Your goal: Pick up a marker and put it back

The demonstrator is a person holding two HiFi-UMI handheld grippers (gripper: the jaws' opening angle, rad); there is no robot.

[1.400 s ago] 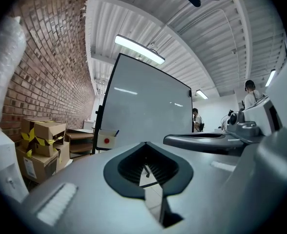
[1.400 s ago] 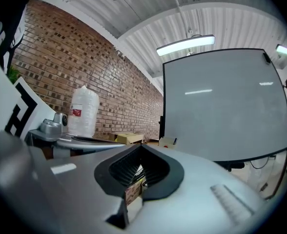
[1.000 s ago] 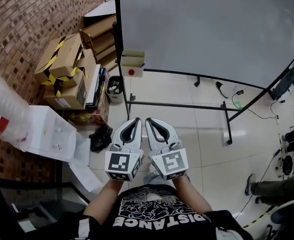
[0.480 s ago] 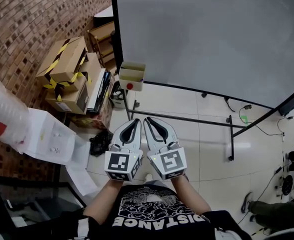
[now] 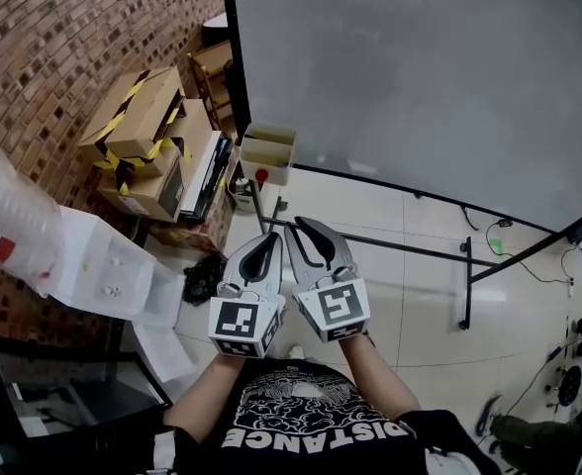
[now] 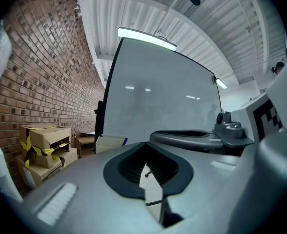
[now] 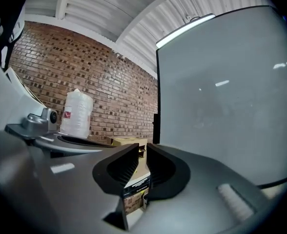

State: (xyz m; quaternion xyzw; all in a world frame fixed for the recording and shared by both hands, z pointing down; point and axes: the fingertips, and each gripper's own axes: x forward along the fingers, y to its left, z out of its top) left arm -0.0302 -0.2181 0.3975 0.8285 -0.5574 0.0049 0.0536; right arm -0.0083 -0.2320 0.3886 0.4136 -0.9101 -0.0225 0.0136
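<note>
Whiteboard (image 5: 420, 67), its tray (image 5: 268, 151) well beyond left claw (image 5: 273, 237)

Free to pass over bare tiled floor (image 5: 420, 305) straight ahead. Blocked beyond by the whiteboard (image 5: 420, 77), its beige tray (image 5: 268, 151) and the stand's low floor bars (image 5: 400, 248); hemmed in on the left by stacked cardboard boxes (image 5: 143, 137) against the brick wall (image 5: 53, 57).

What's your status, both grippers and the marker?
Left gripper shut, empty. Right gripper just cracking open, empty. No marker held; tray at the board corner ahead. Path looks clear.
</note>
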